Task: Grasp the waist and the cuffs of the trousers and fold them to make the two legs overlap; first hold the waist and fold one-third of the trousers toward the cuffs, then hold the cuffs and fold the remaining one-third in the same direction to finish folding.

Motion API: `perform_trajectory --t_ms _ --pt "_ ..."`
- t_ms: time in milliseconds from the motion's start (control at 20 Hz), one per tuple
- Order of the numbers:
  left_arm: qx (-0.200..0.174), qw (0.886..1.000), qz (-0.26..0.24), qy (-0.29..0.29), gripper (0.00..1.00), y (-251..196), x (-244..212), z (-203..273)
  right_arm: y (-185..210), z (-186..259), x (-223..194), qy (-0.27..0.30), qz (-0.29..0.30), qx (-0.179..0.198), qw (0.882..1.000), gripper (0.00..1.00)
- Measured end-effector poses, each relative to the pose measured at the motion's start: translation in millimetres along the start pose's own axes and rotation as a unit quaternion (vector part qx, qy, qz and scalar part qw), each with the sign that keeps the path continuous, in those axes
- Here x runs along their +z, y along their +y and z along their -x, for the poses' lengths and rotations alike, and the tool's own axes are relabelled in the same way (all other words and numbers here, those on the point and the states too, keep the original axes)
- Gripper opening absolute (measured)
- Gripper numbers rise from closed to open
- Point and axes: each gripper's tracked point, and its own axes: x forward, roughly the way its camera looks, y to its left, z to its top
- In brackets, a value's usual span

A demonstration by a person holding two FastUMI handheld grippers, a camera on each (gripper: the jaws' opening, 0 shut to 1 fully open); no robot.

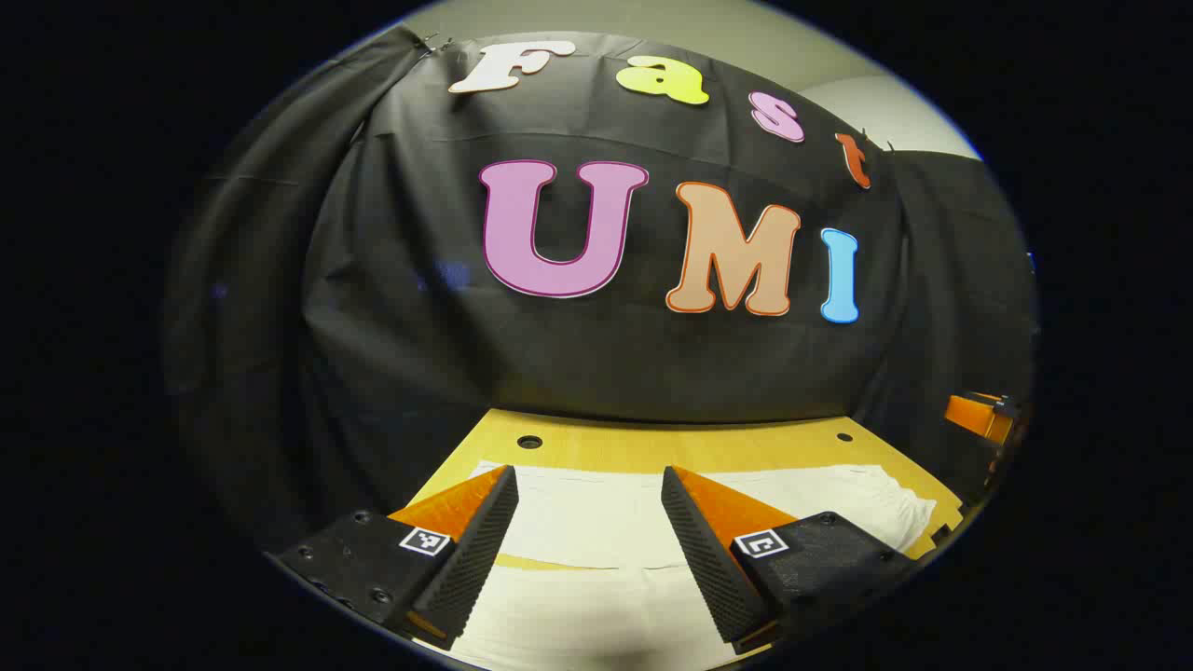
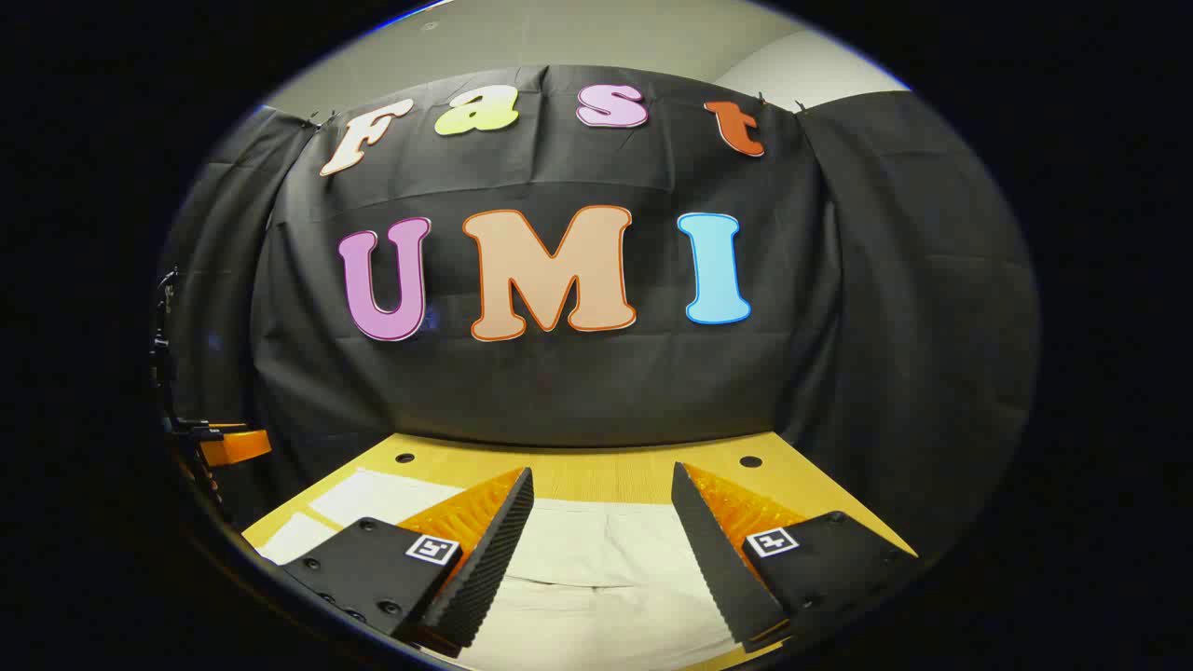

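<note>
Cream-white trousers (image 1: 596, 522) lie flat on the wooden table (image 1: 652, 443), spread sideways with a crumpled end at the right (image 1: 885, 503). In the left gripper view my left gripper (image 1: 589, 480) stands open above the cloth, nothing between its fingers. In the right gripper view the same trousers (image 2: 596, 559) lie under my right gripper (image 2: 603, 480), which is open too and holds nothing. Both grippers hover near the front of the table, facing the back wall. I cannot tell which end is the waist.
The table (image 2: 596, 475) ends at the black cloth wall; small round holes (image 1: 529, 442) (image 2: 750, 461) mark its far edge. The other gripper's body shows at the right edge of the left gripper view (image 1: 979, 415) and at the left edge of the right gripper view (image 2: 228, 445).
</note>
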Motion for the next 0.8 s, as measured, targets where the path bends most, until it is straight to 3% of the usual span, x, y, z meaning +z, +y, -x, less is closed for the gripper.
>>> perform_trajectory --t_ms 150,200,250,500,550,600,800 --pt "-0.003 1.000 0.001 0.004 0.94 5.1 -3.4 6.5 7.3 6.1 -3.6 0.006 0.004 0.004 1.000 0.96" --pt "-0.002 1.000 -0.001 0.006 0.94 8.4 -5.9 8.9 9.6 8.3 -5.9 0.009 0.006 0.005 1.000 1.00" --pt "-0.001 1.000 -0.003 0.008 0.94 12.0 -6.9 10.8 12.2 9.8 -5.8 0.010 0.008 0.006 1.000 0.96" --pt "-0.002 1.000 0.009 0.017 0.94 19.5 -14.3 17.5 24.4 15.0 -7.7 0.012 0.009 0.013 1.000 0.96" --pt "-0.002 1.000 0.008 0.018 0.95 20.1 -14.0 18.2 26.5 15.4 -8.4 0.012 0.010 0.013 1.000 0.92" --pt "-0.003 1.000 0.007 0.019 0.94 20.4 -16.8 19.2 27.8 16.5 -9.2 0.013 0.010 0.012 1.000 0.96" --pt "-0.017 0.999 0.000 0.037 0.95 23.9 -29.6 22.7 35.1 19.0 -14.7 0.018 0.016 0.014 1.000 0.96"
